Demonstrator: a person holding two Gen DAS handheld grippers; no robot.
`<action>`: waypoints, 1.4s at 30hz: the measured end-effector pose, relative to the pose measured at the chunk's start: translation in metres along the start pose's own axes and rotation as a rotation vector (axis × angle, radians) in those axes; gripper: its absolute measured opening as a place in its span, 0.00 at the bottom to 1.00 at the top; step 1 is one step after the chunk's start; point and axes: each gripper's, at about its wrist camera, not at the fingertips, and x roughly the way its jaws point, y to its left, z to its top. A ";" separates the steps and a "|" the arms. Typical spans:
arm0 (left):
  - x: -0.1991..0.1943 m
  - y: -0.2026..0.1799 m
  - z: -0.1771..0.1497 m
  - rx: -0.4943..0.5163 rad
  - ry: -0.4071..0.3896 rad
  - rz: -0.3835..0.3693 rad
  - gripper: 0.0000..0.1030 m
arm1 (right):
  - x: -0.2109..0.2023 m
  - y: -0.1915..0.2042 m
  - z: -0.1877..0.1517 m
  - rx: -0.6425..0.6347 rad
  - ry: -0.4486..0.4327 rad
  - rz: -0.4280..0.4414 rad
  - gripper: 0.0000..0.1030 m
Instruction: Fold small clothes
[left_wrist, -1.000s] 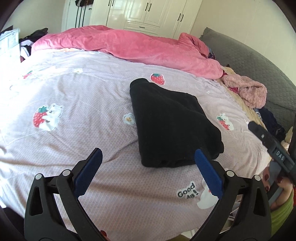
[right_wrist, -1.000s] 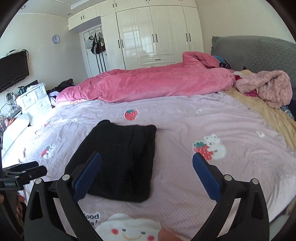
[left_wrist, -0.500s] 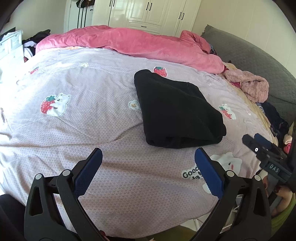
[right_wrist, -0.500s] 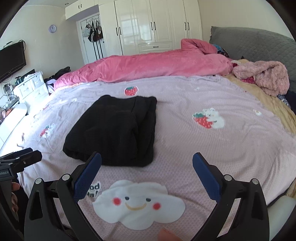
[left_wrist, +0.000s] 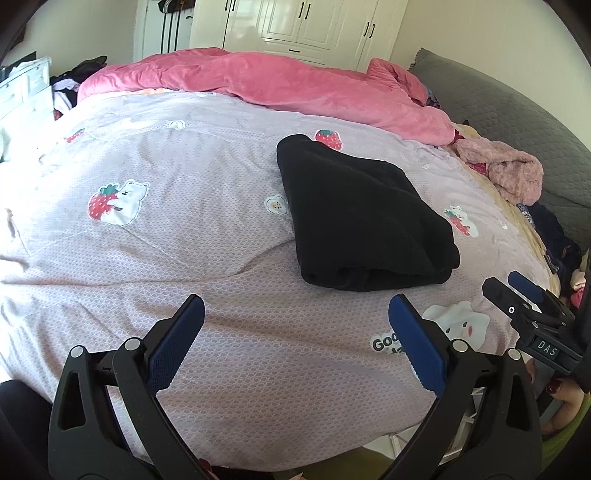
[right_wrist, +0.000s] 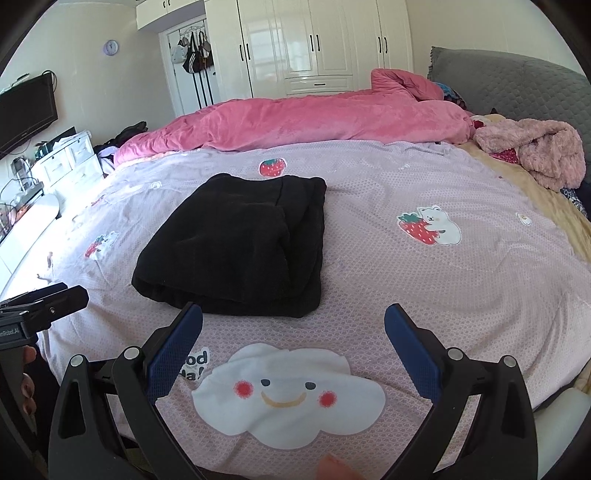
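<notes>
**Black garment lies folded on the bed, both grippers empty**

We see the black garment folded into a thick, roughly rectangular bundle on the lilac bedspread, lying flat a little toward the near edge of the bed. Its fabric looks soft and matte, fleece-like, with no print. In the right wrist view the garment shows stacked layers along its right side and a rounded fold at its near edge; a seam or overlap runs down the top surface. In the left wrist view the near end shows two rolled layers meeting in a crease.

Our left gripper hovers above the near part of the bedspread with its blue-padded fingers spread wide and holding nothing, the garment just beyond and to the right of them. Our right gripper is likewise wide and empty, above a smiling cloud print, with the garment's near edge just behind its left finger.

A pink duvet is heaped along the far side of the bed, and a fuzzy pink garment lies at the far right near the grey headboard. White wardrobes stand against the far wall.
</notes>
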 end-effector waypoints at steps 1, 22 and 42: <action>0.000 0.000 0.000 0.000 0.000 0.002 0.91 | 0.000 0.000 0.000 0.000 0.001 0.000 0.96; -0.003 0.001 0.000 -0.002 -0.002 0.022 0.91 | 0.002 0.005 -0.003 -0.016 0.017 0.013 0.96; -0.003 0.000 0.000 0.002 0.001 0.031 0.91 | 0.002 0.003 -0.003 -0.004 0.009 0.006 0.96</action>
